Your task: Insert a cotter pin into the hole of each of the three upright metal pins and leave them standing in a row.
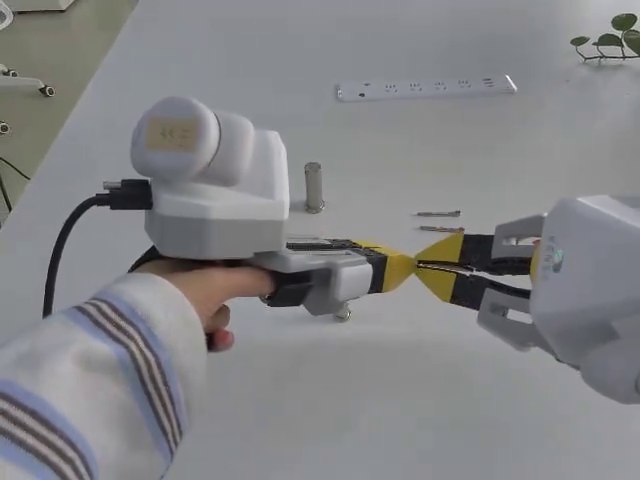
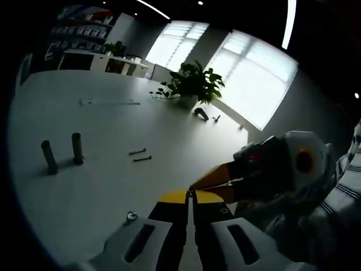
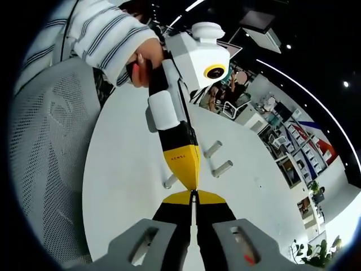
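Just then the right tongs pinched a cotter pin mid-frame, touching the left tongs, which were pressed together too. Next, it probably had to go through the hole of the upright metal pin just above.

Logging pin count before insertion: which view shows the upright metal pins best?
The right gripper view: two metal pins show in full beyond the left claw, and what looks like a third sits partly behind it. The left gripper view shows two in full; the head view shows one standing.
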Tool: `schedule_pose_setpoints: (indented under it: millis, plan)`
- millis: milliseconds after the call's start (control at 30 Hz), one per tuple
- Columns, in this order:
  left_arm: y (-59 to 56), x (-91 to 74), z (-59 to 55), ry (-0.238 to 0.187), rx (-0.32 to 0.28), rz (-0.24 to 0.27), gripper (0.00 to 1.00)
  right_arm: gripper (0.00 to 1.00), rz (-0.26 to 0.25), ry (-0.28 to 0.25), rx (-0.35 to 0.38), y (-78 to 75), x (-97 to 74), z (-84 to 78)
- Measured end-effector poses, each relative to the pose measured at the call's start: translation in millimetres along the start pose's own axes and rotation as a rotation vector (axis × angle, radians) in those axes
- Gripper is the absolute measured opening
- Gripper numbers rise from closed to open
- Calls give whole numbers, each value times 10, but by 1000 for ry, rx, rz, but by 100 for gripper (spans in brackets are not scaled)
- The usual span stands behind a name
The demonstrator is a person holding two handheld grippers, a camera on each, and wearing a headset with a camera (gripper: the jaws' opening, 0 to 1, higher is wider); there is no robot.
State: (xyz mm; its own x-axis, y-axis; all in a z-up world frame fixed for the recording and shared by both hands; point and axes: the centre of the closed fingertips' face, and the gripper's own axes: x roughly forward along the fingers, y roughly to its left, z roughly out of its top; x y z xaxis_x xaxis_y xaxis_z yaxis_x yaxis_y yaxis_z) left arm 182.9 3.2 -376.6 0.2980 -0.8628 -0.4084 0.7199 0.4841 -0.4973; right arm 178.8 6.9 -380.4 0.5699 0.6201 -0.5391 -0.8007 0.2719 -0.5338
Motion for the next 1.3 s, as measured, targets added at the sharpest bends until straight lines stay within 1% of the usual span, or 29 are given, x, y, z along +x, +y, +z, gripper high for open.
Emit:
schedule_pose_setpoints:
  millis: [167, 233, 267, 300, 367, 500, 567, 700, 800, 933, 1000, 1033, 1100, 1167, 1300]
  plan:
    - [10, -16, -37, 13, -11, 15, 0, 0, 12, -1, -16, 37, 15, 9]
    - [17, -16, -49, 15, -23, 23, 0, 0, 17, 1, -22, 48, 25, 4]
    - [17, -18, -76, 26, -43, 29, 0, 0, 24, 3, -24, 62, 29, -1]
    - [20, -14, -78, 26, -48, 30, 0, 0, 25, 3, -27, 68, 30, -4]
    - [17, -14, -100, 35, -48, 36, 0, 0, 31, -1, -31, 89, 32, -9]
    - [8, -3, -137, 46, -23, 48, 0, 0, 47, -10, -17, 120, 39, -30]
    - [24, 10, -139, 45, -34, 58, 0, 0, 45, -8, -8, 117, 48, -50]
    - [28, 35, -138, 45, -31, 71, 0, 0, 47, -8, 6, 108, 52, -82]
    - [25, 37, -144, 50, -33, 71, 0, 0, 52, -13, 11, 113, 49, -87]
    - [39, 39, -146, 50, -41, 79, 0, 0, 40, -27, 29, 115, 62, -92]
    - [43, 42, -142, 47, -41, 82, 0, 0, 39, -25, 40, 116, 71, -101]
    - [48, 45, -135, 45, -39, 83, 0, 1, 34, -27, 43, 109, 73, -102]
    - [54, 46, -112, 37, -37, 84, 0, 6, 25, -33, 52, 93, 75, -98]
    - [61, 41, -89, 31, -37, 84, 0, 9, 16, -39, 60, 64, 69, -98]
    - [77, 14, -37, 12, -24, 91, 0, 11, 21, -48, 88, 35, 45, -100]
